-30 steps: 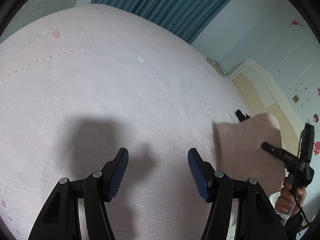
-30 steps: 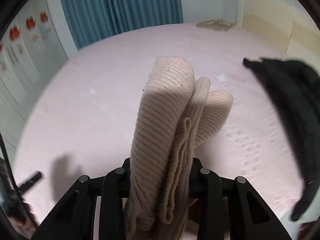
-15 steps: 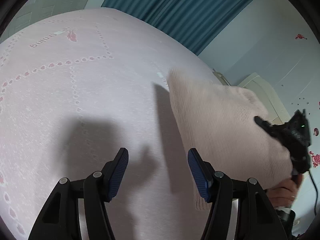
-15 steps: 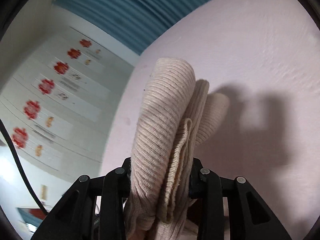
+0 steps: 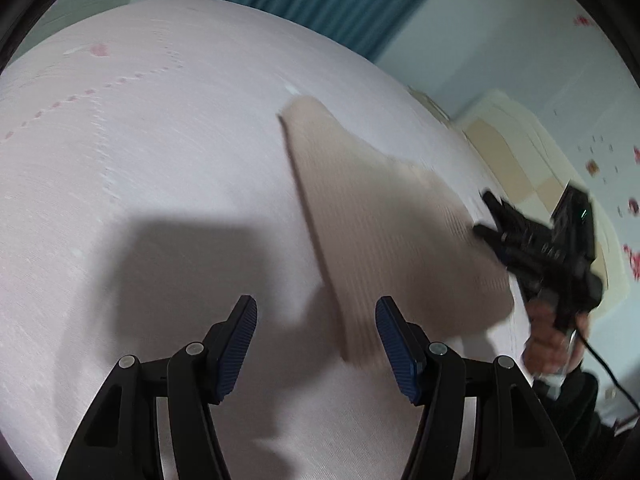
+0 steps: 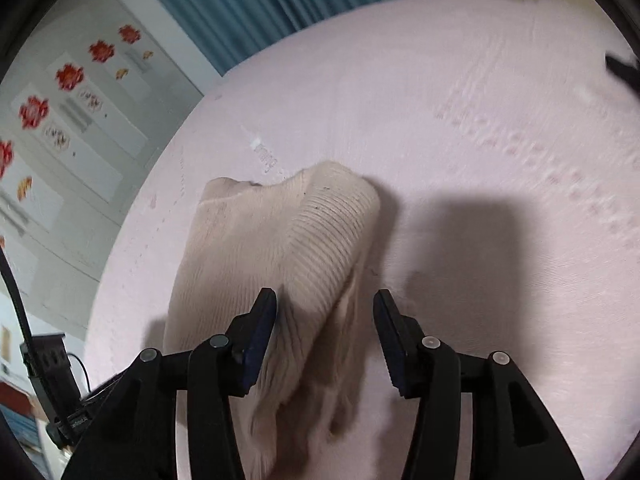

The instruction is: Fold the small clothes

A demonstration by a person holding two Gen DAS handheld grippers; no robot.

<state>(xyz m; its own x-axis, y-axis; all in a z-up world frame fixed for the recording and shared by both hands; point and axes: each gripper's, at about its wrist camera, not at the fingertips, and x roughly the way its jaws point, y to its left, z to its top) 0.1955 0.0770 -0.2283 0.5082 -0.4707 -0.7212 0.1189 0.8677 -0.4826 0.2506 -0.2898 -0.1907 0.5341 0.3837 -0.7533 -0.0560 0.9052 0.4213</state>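
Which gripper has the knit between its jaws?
The right gripper: the beige knit garment lies between its opening jaws. The left gripper frames mostly bare pink bedspread.

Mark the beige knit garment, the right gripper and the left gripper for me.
beige knit garment (image 6: 320, 232): right wrist view, ribbed upper fold.
right gripper (image 6: 325, 312): right wrist view, midway between its fingers, opening around the garment.
left gripper (image 5: 316, 320): left wrist view, midway between its fingers.

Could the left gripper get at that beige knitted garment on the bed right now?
Probably yes. The left gripper is open and empty, and the beige knitted garment's near edge lies just ahead of its fingertips on the pink bedspread, with nothing between.
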